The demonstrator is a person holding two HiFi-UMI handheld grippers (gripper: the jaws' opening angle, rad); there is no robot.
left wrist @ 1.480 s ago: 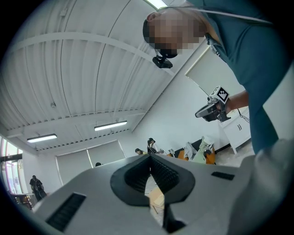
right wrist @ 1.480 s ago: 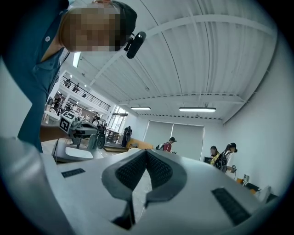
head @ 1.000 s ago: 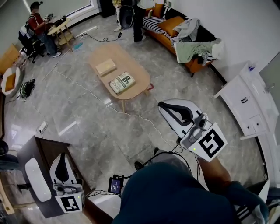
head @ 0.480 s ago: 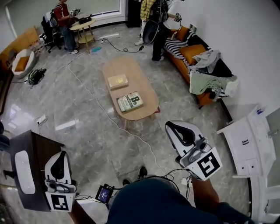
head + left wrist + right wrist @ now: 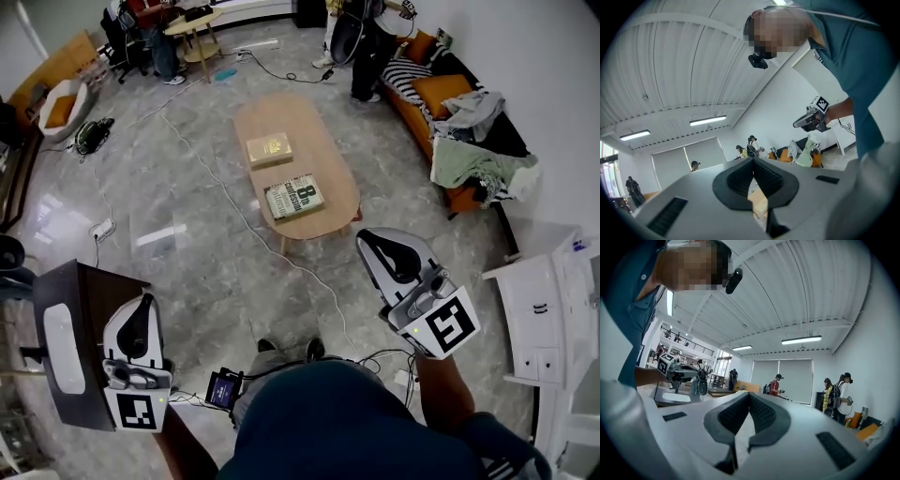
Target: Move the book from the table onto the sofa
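Closed distance to table [image 5: 323,141] w/in last sec: found it bigger and nearer in head view than a sec ago, so judged approach leg underway, pickup not started. Left book [image 5: 293,197] flat on table's near half, cover up, untouched. Spotted 2nd tan item [image 5: 269,149] just past it toward table's middle, couldn't tell if book or box. Carried L gripper [image 5: 142,305] well short of table, off its near-left, over a dark stand [image 5: 80,309]. Carried R gripper [image 5: 373,242] closer in, just short of table's near-right end, not touching it. Read both as clenched on nothing: saw pads [image 5: 740,179] pressed together in L gripper view, same in R gripper view, nothing btwn. Placed sofa [image 5: 417,117] beyond table's right side, w/ clothes [image 5: 469,159] heaped on the stretch level w/ table's near end. Noted a person [image 5: 370,56] standing btwn table's far-right corner and sofa. Reckoned next: reach table's near end, open jaws before going for book, then aim for a bare bit of sofa. Flagged floor cable [image 5: 234,202] running past table's left side as poss trip risk
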